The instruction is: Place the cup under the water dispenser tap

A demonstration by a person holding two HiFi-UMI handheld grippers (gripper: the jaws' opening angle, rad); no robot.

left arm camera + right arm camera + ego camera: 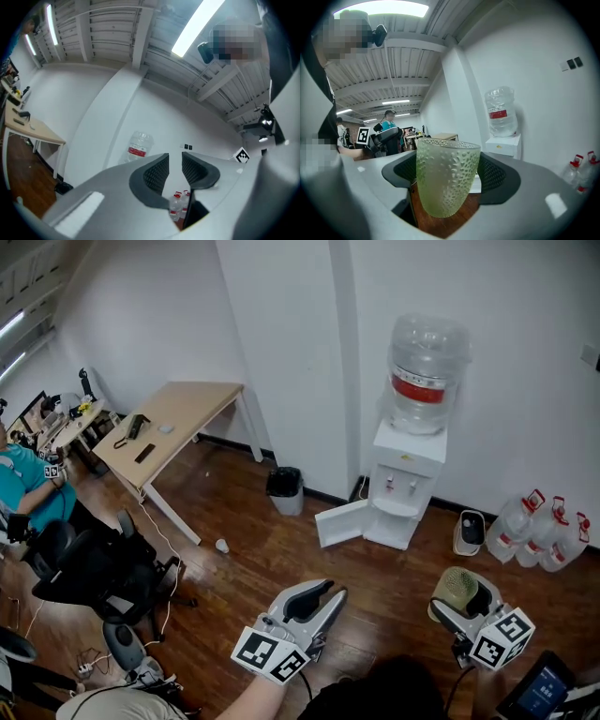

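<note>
**Inspector:** Largest item first. Where is the water dispenser?

**Assessor:** The water dispenser (405,493) stands at the far edge of the wooden floor (281,559), against the white wall. It has 1 bottle (427,371) seated on top. Its lower door (339,523) hangs open. The tap recess (401,486) looks vacant, though it is small in the head view.

**Inspector:** What is beside it?

**Assessor:** Spare bottles (539,535) sit along the same floor edge to its right, and a dark bin (285,488) to its left. In my judgement neither blocks the approach.

**Inspector:** The 2 grippers?

**Assessor:** The left gripper (175,166) has its jaws apart and nothing between them; only wall and the distant spare bottles show through the gap. The right gripper (461,601) has its jaws closed against both sides of the cup (445,176), holding it upright, mouth up.

**Inspector:** Where is the cup relative to the tap?

**Assessor:** It is in the air over the near part of the floor, well apart from the water dispenser, which the right gripper faces.

**Inspector:** Progress?

**Assessor:** I judge the pick-up done and the placement not yet done. The cup must still cross the floor, come level with the tap recess, go down on the ledge beneath a tap and be released. That puts the task at an early stage.
</note>
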